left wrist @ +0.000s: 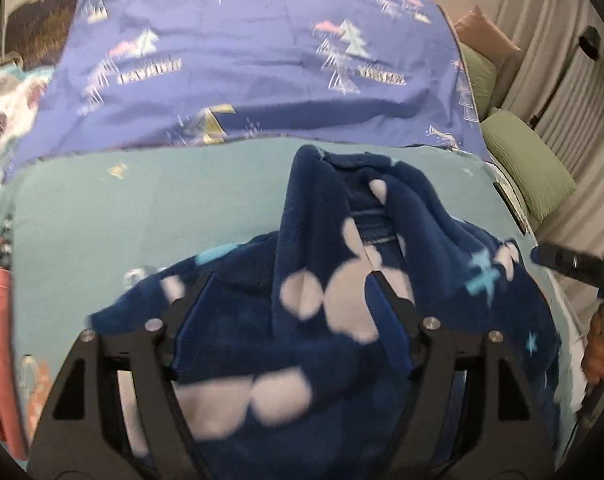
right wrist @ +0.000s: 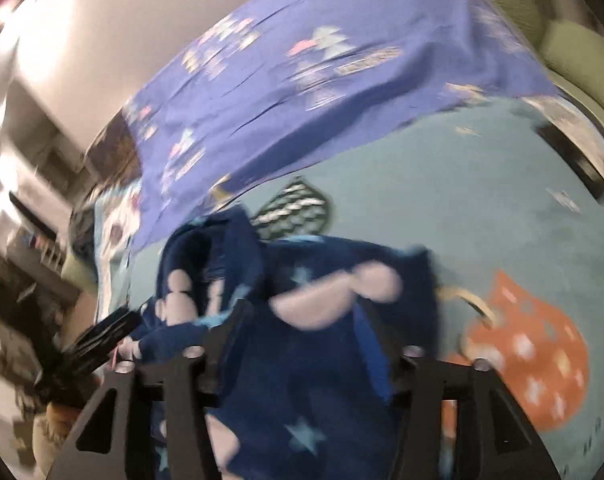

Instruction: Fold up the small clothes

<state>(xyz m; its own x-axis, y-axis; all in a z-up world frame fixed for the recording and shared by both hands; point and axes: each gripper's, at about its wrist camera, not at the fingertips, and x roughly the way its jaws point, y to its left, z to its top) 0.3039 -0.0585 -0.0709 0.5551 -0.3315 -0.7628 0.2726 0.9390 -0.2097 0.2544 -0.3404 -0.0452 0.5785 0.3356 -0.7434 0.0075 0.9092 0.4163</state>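
Note:
A dark blue fleece garment (left wrist: 341, 280) with white blobs and light blue stars lies bunched on the teal bed sheet (left wrist: 142, 208). My left gripper (left wrist: 290, 280) stands with its fingers wide apart over the garment, with fabric draped between and over them. My right gripper (right wrist: 302, 308) is also spread wide, with the same garment (right wrist: 302, 380) heaped between its fingers. The right gripper's tip shows in the left wrist view (left wrist: 561, 260) at the garment's right edge. Both views are blurred by motion.
A purple sheet with tree prints (left wrist: 242, 52) covers the far half of the bed. Green pillows (left wrist: 529, 160) lie at the right. An orange patterned garment (right wrist: 533, 360) lies to the right, a chevron item (right wrist: 294, 208) beyond. Pink and white clothes (left wrist: 2, 280) lie left.

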